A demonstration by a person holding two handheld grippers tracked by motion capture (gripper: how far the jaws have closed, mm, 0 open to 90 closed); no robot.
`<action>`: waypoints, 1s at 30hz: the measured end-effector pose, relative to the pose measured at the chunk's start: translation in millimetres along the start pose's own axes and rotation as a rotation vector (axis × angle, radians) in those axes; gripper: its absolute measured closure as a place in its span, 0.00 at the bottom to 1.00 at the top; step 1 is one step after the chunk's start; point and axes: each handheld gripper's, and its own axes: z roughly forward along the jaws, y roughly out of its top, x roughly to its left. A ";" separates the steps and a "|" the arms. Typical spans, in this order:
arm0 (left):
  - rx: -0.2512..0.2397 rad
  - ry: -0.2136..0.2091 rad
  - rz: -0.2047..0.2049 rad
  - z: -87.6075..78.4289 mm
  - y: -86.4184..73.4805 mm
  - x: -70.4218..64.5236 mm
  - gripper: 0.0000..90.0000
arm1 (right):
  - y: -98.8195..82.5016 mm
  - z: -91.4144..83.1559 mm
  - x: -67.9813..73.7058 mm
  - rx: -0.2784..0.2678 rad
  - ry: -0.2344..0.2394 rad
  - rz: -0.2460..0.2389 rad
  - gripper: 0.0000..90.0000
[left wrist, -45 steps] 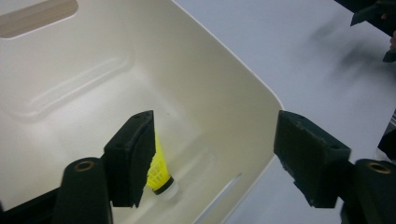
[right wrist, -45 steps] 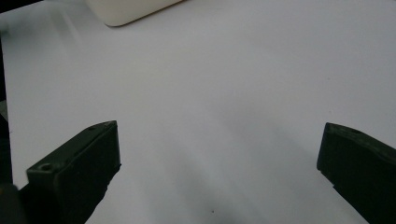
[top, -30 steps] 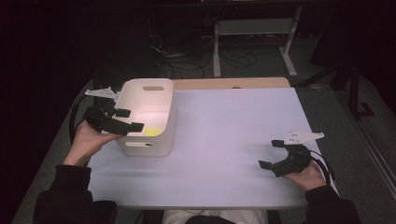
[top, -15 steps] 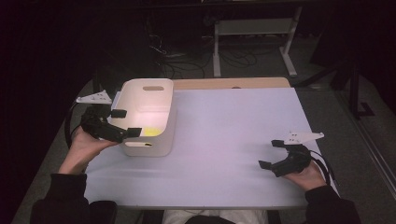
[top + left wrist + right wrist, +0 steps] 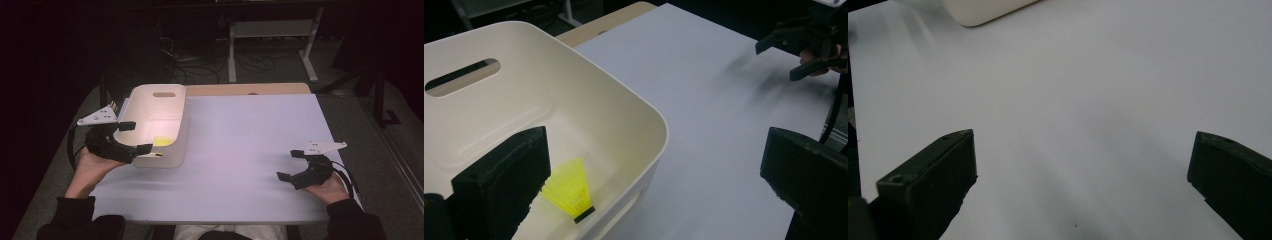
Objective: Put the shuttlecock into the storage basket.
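1. White counter (image 5: 250, 150) is lying under a pale sheet, with a strip of bare wood showing along its far edge.
2. Cream plastic bin (image 5: 156, 125) is standing on the counter's left part, a slot handle (image 5: 164, 94) cut in its far wall.
3. Yellow shuttlecock (image 5: 571, 192) is lying on its side on the bin's floor, near the near wall, its dark tip pointing toward the camera in the left gripper view.
4. Left tool (image 5: 131, 137) is hanging at the bin's near-left corner, jaws spread wide and holding nothing; in the left gripper view one jaw is sitting over the bin's inside and the other over the counter outside the rim.
5. Right tool (image 5: 291, 165) is resting low at the counter's near-right part, well apart from the bin, jaws spread wide and empty over bare sheet.
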 end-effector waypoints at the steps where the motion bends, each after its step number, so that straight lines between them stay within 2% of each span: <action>1: -0.001 -0.002 -0.002 -0.4 -1.6 -1.0 0.00 | 0.0 0.0 0.0 0.000 0.000 0.000 0.00; 10: 0.007 -0.010 0.005 2.4 -16.4 -7.4 0.00 | 0.0 0.2 0.7 0.000 -0.001 -0.001 0.00; 14: 0.016 -0.013 0.023 4.6 -19.3 -12.6 0.00 | 0.0 0.4 0.7 0.001 -0.001 -0.002 0.00; 24: -0.003 -0.011 0.038 9.7 -34.1 -19.4 0.00 | 0.0 0.0 0.6 0.001 0.000 -0.001 0.00; 27: 0.001 -0.005 0.059 9.3 -41.6 -23.0 0.00 | 0.0 -0.1 0.9 0.000 -0.001 -0.001 0.00; 30: -0.008 0.001 0.055 7.7 -48.2 -24.1 0.00 | 0.0 0.1 0.9 0.001 -0.002 -0.001 0.00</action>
